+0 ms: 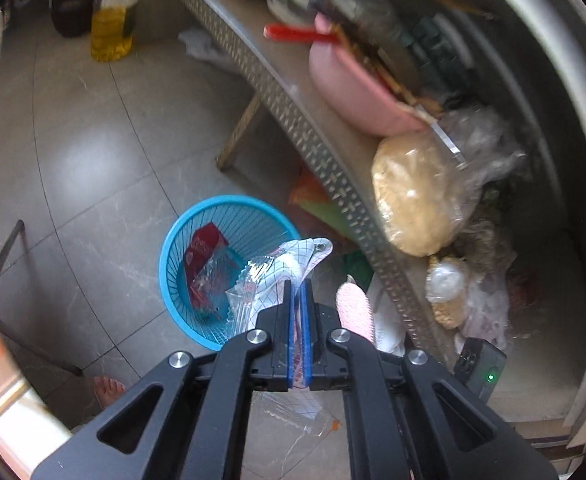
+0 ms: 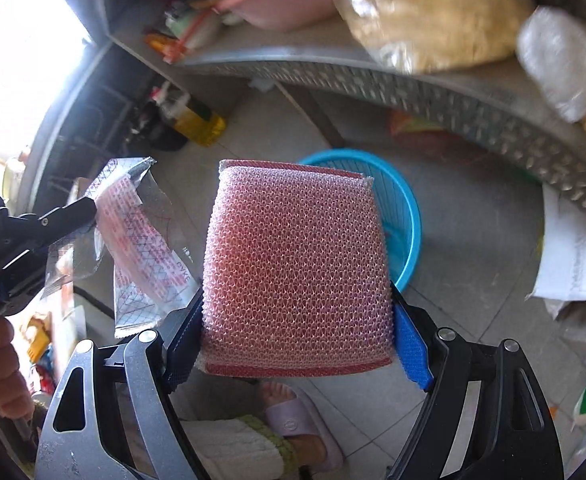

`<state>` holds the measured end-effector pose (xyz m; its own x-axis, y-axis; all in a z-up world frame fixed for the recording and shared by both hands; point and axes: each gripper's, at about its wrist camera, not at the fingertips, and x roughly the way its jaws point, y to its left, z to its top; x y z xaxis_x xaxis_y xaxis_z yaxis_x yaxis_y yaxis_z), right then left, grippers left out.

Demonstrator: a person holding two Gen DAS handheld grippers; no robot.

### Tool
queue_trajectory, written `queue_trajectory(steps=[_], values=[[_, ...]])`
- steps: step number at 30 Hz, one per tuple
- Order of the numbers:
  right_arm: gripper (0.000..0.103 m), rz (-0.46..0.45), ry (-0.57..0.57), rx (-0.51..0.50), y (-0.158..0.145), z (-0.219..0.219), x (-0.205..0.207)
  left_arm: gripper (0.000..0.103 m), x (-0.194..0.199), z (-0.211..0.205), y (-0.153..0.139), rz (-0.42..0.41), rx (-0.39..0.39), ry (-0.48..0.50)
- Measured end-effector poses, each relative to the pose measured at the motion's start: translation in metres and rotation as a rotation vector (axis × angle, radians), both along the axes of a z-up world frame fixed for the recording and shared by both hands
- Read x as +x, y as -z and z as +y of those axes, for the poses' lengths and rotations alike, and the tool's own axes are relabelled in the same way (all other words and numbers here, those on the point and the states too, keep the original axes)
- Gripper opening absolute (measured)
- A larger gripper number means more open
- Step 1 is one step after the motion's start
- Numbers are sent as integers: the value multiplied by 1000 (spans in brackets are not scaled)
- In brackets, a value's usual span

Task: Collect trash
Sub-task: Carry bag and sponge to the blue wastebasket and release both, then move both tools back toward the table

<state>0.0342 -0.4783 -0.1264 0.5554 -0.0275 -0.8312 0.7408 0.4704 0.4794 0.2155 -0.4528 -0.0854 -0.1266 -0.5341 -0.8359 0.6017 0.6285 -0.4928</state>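
Note:
My left gripper (image 1: pixel 301 286) is shut on a clear plastic wrapper (image 1: pixel 293 260) with a red and blue grid print. It hangs above the near rim of a blue plastic basket (image 1: pixel 181 236) on the floor. The basket holds a red packet (image 1: pixel 205 248) and clear wrappers. My right gripper (image 2: pixel 297 296) is shut on a pink mesh sponge (image 2: pixel 297 264), clamped by its two sides, which hides most of the blue basket (image 2: pixel 405 216) beyond it. The left gripper (image 2: pixel 89 204) and its wrapper (image 2: pixel 141 236) show at the left of the right wrist view. The sponge's edge (image 1: pixel 353 308) shows beside the left fingers.
A metal shelf with a perforated edge (image 1: pixel 333 168) juts over the floor to the right, loaded with a pink tub (image 1: pixel 353 84) and bags of food (image 1: pixel 417 196). An oil bottle (image 1: pixel 111 28) stands far back. A person's slippered foot (image 2: pixel 297 424) is below. A metal frame (image 1: pixel 5 264) stands left.

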Motion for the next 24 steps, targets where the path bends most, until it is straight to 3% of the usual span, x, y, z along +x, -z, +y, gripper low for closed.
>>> queue_trajectory(steps=[3,5,7,14,24], values=[[78,25,2,20,21,-13,15,3,7,-17,18,2,32,13],[79,26,-4,27,35,-22,26,12,11,-27,29,13,39,32],[81,29,-12,21,47,-29,35,39,17,-30,35,7,57,25],[84,113,-59,-36,78,-38,54,43,18,-14,21,-9,-1,-5],[85,83,-24,-139,51,-17,21,57,1,39,-54,-145,-113,-17]])
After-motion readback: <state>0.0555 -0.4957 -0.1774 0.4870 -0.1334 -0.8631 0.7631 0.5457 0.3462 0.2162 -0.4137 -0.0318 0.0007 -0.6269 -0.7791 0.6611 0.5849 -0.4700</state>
